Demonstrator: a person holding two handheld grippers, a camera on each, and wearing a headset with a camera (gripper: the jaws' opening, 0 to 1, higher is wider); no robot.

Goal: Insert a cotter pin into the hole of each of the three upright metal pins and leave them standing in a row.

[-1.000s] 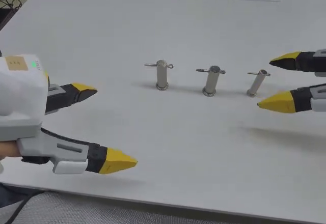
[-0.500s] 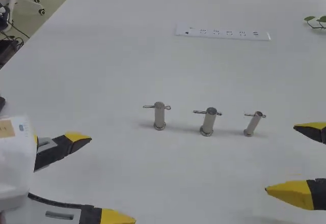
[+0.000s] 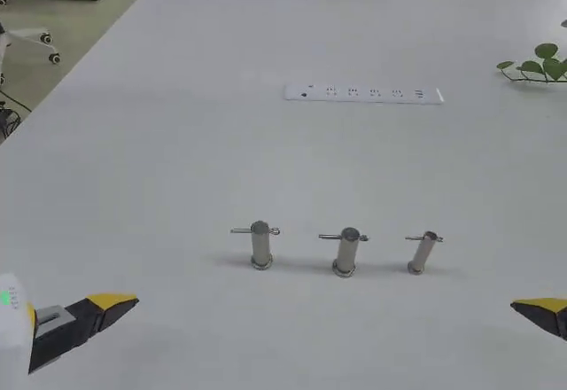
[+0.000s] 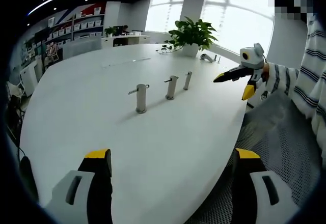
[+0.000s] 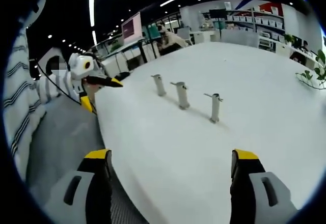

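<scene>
Three upright metal pins stand in a row on the white table: the left pin [image 3: 260,245], the middle pin [image 3: 345,252] and the right pin [image 3: 423,252], which leans a little. Each has a cotter pin through its top. A yellow fingertip of my left gripper [image 3: 111,303] shows at the bottom left, and a fingertip of my right gripper [image 3: 536,308] at the bottom right. Both are well short of the pins. In its own view my left gripper [image 4: 170,165] is open with nothing in it, the pins [image 4: 140,98] ahead. My right gripper [image 5: 170,165] is open too, facing the row [image 5: 182,95].
A white power strip [image 3: 363,94] lies farther back on the table [image 3: 177,142]. A green plant [image 3: 534,62] sits at the far right. The table's near edge [image 5: 109,147] runs just ahead of my grippers. A person's striped sleeve [image 4: 300,81] is behind the right gripper.
Both grippers have drawn back from the pins toward the table's near edge, staying open. The head camera has tilted up. The three pins have not moved.
</scene>
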